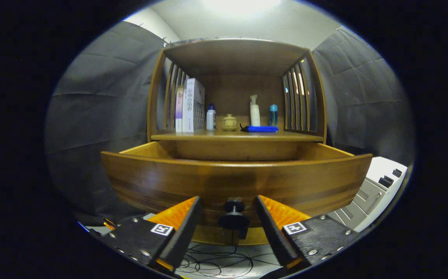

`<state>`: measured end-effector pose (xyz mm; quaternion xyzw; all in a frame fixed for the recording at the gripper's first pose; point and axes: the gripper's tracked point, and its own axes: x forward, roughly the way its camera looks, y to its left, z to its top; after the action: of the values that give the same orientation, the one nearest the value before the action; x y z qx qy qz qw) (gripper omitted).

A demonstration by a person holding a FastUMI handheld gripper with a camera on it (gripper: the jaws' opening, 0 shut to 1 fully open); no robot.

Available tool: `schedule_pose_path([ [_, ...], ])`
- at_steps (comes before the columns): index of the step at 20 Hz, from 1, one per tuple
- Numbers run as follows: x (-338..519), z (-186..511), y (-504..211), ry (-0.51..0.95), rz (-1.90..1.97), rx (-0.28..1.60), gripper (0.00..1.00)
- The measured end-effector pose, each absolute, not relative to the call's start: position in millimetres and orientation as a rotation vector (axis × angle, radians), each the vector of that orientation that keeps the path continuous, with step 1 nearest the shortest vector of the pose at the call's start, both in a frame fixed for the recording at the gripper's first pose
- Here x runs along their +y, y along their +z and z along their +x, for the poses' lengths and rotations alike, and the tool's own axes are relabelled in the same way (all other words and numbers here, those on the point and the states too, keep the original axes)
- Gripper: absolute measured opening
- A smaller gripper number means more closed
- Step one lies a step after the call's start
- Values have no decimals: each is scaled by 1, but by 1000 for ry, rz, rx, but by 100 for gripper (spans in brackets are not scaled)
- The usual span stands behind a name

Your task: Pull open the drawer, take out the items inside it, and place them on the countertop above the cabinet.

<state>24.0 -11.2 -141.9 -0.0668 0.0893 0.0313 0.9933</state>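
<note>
Booth: we see dark cloth walls on both sides, a pale ceiling with a lamp glare, and loose cables on the floor below the cabinet.
Cabinet: wooden, slatted sides, an open shelf above the drawer; we take that shelf board as the countertop.
Drawer: pulled out toward us, its curved front close to the fingers. We cannot see what lies inside from this low angle.
Grey unit: stands just beside the drawer's right end.
Gripper: fingers spread apart, one on each side of the knob, neither pressing on it.
Knob: dark, on the drawer front, between the fingers.
Shelf items: boxes at the left, then a small bottle, a squat jar, a pump bottle, a blue flat item and a blue bottle.
Risk: we judge that lifting straight up could catch a finger on the drawer's top edge or the shelf's front edge.
Risk: the shelf is crowded, so a placed item may tip the bottles; the free spots look narrow.
Obstruction: the drawer front hides its contents, so we must rise above it to reach in.
</note>
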Motion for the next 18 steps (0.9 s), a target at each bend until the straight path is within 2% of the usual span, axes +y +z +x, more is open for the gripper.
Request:
schedule_pose_path([
  [1, -10, 20, -136, 66, -137, 162, 93],
  [2, -8, 18, -129, 74, -136, 146, 94],
  [8, -2, 32, -85, 99, -159, 72, 94],
  [18, -14, 74, -51, 68, -125, 159, 94],
])
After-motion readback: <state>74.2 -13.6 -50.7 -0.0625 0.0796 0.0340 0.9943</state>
